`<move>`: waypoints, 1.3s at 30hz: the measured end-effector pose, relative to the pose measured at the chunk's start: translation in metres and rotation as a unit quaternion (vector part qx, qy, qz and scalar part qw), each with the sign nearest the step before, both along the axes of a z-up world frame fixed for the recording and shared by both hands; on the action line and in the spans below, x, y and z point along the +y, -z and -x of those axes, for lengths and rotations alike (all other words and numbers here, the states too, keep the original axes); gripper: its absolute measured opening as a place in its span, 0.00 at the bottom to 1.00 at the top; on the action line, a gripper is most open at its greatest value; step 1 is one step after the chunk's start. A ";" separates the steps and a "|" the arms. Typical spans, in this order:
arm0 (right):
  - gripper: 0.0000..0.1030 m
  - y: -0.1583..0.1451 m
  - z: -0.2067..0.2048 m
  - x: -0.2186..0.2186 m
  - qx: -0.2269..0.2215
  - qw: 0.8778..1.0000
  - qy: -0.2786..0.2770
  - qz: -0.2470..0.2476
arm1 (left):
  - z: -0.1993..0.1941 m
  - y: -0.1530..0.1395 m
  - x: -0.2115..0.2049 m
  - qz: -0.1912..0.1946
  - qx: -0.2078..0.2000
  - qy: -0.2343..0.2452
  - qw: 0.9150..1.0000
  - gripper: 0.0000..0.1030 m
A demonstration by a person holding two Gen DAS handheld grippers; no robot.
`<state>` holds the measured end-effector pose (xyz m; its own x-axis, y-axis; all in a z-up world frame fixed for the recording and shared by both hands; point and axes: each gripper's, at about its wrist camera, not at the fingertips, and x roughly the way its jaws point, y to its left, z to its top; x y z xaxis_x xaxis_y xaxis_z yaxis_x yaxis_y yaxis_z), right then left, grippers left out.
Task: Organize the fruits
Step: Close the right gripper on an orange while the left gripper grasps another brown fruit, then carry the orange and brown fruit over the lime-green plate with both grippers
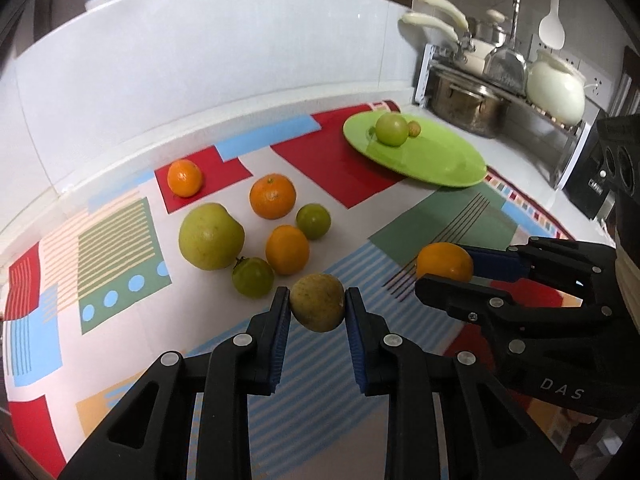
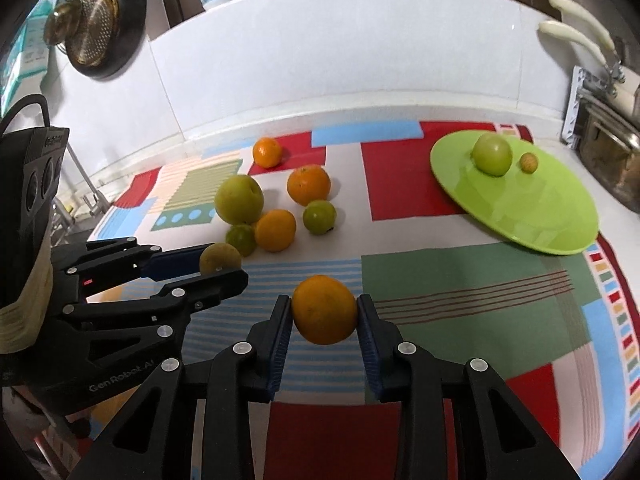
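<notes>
My left gripper [image 1: 317, 300] is shut on a yellow-green speckled fruit [image 1: 317, 307], held above the patterned cloth. My right gripper [image 2: 323, 306] is shut on an orange [image 2: 324, 309]; it also shows in the left wrist view [image 1: 444, 262]. A green plate [image 1: 424, 156] at the back right holds a green apple [image 1: 391, 129] and a small brownish fruit [image 1: 414, 128]. Loose on the cloth lie a large yellow-green fruit [image 1: 210, 236], three oranges [image 1: 273, 196] and two small green fruits [image 1: 313, 221].
A metal rack with pots and pans [image 1: 480, 80] stands at the back right, beside the plate. A white tiled wall [image 1: 200, 60] runs behind the cloth. A strainer and pan [image 2: 96, 20] hang on the left wall.
</notes>
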<state>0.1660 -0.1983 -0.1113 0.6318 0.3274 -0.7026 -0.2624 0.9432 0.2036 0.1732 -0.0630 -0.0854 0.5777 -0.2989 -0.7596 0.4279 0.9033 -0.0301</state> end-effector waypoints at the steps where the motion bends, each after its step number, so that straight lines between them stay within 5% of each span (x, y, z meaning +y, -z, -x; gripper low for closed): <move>1: 0.33 -0.004 0.004 -0.002 -0.005 1.000 0.003 -0.001 | 0.002 -0.003 -0.001 0.002 -0.003 0.000 1.000 0.27; 20: 0.33 -0.060 0.058 -0.047 -0.079 0.994 0.069 -0.009 | 0.045 -0.062 -0.034 0.016 -0.083 0.018 0.996 0.27; 39: 0.33 -0.097 0.053 -0.116 -0.137 0.984 0.114 -0.001 | 0.023 -0.103 -0.105 0.038 -0.139 0.033 0.989 0.27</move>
